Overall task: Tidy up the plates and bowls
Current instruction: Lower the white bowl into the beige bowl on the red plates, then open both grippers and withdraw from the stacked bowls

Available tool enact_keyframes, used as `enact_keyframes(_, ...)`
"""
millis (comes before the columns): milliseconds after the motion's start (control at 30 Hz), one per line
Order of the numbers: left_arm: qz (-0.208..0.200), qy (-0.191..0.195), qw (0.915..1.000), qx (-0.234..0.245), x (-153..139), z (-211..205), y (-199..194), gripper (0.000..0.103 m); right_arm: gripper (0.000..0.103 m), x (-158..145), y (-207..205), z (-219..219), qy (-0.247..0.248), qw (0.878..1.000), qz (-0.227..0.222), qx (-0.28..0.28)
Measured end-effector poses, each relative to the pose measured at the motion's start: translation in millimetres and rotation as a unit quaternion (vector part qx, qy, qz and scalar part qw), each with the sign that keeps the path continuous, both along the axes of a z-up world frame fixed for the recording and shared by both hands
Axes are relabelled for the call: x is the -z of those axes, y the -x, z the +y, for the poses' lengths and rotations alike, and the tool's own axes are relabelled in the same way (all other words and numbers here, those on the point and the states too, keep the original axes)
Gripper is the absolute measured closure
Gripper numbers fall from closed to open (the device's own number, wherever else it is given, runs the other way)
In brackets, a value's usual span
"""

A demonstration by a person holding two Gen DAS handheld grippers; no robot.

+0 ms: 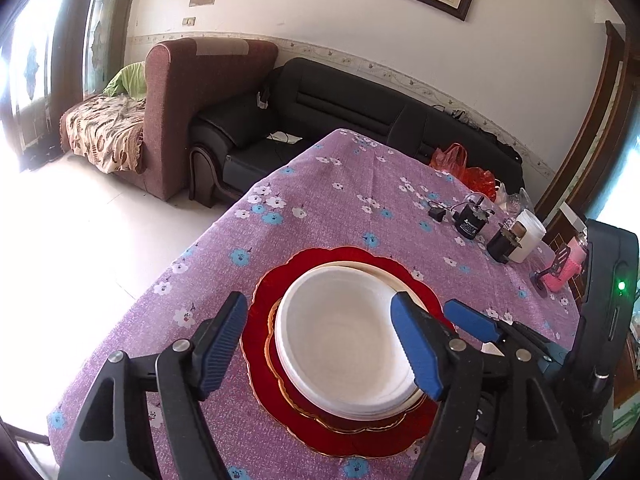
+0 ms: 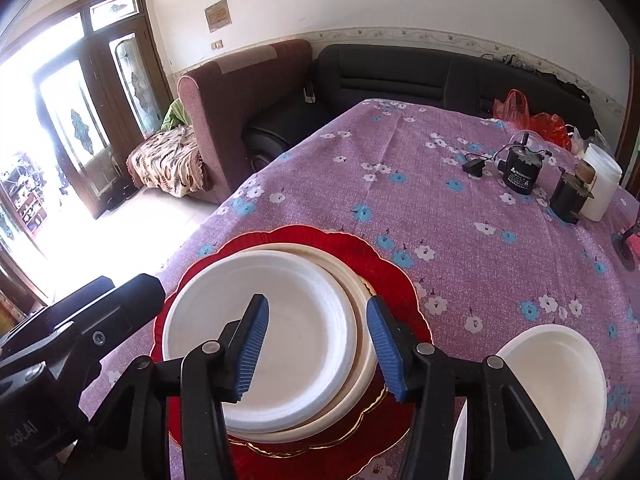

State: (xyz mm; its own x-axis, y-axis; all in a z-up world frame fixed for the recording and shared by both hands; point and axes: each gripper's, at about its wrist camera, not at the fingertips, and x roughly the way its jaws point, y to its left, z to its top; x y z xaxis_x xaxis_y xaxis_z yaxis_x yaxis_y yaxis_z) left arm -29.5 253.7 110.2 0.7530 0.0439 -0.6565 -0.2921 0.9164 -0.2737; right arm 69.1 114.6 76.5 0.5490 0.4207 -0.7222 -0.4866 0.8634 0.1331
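Purple flowered tablecloth covers the table. Both tongs, left and right, hang open over the white plate stacked on a red plate; a white bowl sits beside it.

- Purple tablecloth with white and blue flowers
- Scalloped red plate with gold edging
- White disposable plate, centre frame
- Blue ribbed gripper pads

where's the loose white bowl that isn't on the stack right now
In the right wrist view the white bowl sits alone on the purple tablecloth at lower right, just right of the red plate and the right gripper.
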Motion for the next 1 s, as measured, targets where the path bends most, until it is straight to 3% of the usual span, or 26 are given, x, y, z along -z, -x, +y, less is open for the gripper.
enact_keyframes(400, -0.018, -0.011, 0.9997, 0.009, -19.0, -19.5, 17.5, 0.023, 0.047, -29.6, 27.3, -37.2, -0.033, 0.999, -0.028, 0.013)
enact_keyframes(1000, -0.007, -0.032, 0.9983, 0.047, -19.6, -71.1, 21.6, 0.023, 0.042, -18.6, 44.6, -206.3, -0.078, 0.985, -0.001, 0.155)
